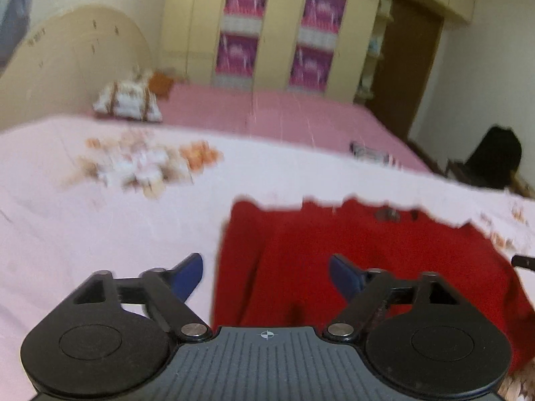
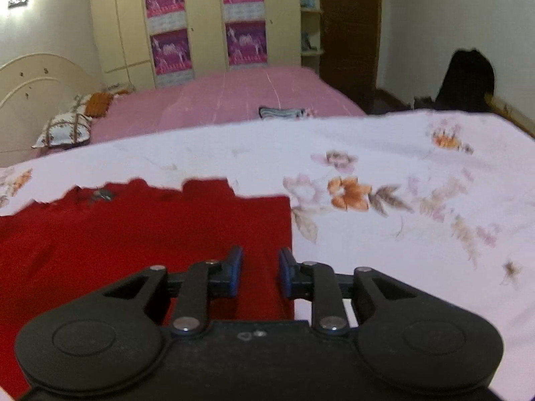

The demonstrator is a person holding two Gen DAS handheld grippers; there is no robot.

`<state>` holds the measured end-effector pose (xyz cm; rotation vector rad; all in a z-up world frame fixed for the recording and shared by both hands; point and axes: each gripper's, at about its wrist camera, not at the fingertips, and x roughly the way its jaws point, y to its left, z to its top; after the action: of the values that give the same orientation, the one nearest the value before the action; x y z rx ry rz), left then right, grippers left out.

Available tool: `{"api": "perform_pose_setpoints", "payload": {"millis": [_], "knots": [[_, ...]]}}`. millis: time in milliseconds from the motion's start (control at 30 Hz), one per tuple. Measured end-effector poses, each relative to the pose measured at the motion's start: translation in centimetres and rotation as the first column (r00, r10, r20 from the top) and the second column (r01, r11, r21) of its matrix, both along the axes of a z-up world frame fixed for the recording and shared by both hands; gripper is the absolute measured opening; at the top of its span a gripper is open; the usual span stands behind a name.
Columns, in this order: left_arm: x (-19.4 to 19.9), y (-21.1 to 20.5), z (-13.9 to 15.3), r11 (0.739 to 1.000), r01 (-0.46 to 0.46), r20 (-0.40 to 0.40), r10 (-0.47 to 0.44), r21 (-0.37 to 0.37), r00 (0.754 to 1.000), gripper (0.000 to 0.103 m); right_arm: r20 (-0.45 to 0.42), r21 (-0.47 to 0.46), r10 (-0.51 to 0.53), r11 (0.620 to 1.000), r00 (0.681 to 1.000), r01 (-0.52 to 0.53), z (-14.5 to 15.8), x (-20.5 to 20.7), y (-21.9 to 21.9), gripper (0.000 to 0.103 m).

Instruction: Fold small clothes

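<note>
Red fabric, a small garment [image 1: 351, 260], lies flat on a pale pink floral sheet [image 1: 100, 227] that covers the near bed, and both claws hang just above it. Its far edge looks ragged in both views, and a small dark mark sits near that edge.

The left claw [image 1: 265, 275] is released: its blue fingertips [image 1: 189, 275] stand wide apart, one over the bare sheet and the other over the red cloth, with the garment's left edge running between them. Nothing is pinched there. This view is blurred.

The right claw [image 2: 259, 272] is over the garment's right edge, close to the near corner. Its blue pads [image 2: 235, 269] stand a narrow gap apart, with red cloth showing through the gap below; they press on nothing, so it too is let go.

Beyond the sheet lies a second bed with a darker pink cover [image 2: 234, 93], a patterned pillow [image 2: 63, 130] at its head and a small folded striped item [image 2: 282, 112] near its foot. A cream wardrobe [image 2: 207, 16] with purple pictures on its doors stands behind, and a dark chair [image 2: 468, 80] is at the right.
</note>
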<state>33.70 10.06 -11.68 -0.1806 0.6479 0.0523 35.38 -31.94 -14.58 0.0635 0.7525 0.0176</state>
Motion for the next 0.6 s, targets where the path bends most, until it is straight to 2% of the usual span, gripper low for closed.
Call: {"api": "perform_pose_setpoints", "payload": {"millis": [133,267,433,500,600], "knots": [[0.4,-1.6,1.5,0.997,0.073,0.017,-0.073,-0.015,0.997,0.082,0.055,0.007,0.030,1.000,0.998,-0.030,1.8,-0.7,1.0,0.024],[3.9,-5.1,-0.2,0.986,0.159,-0.049,-0.161,-0.043,0.986,0.082,0.047,0.028,0.071,0.997,0.996,-0.072,1.8,0.5,2.8,0.022],[8.3,-6.8,-4.1,0.994,0.092,-0.149,-0.101,-0.066,0.984,0.082,0.006,0.041,0.106,0.994,0.994,-0.106,0.4,3.4,5.4,0.022],[8.9,-6.7,-4.9,0.997,0.076,-0.136,-0.080,-0.029,0.988,0.082,-0.012,0.030,0.098,0.995,0.995,-0.097,-0.6,4.5,5.6,0.022],[9.8,-5.8,-5.3,0.998,0.063,-0.132,-0.065,-0.014,0.989,0.082,-0.057,-0.060,0.078,0.995,0.995,-0.081,-2.7,6.1,4.8,0.018]]}}
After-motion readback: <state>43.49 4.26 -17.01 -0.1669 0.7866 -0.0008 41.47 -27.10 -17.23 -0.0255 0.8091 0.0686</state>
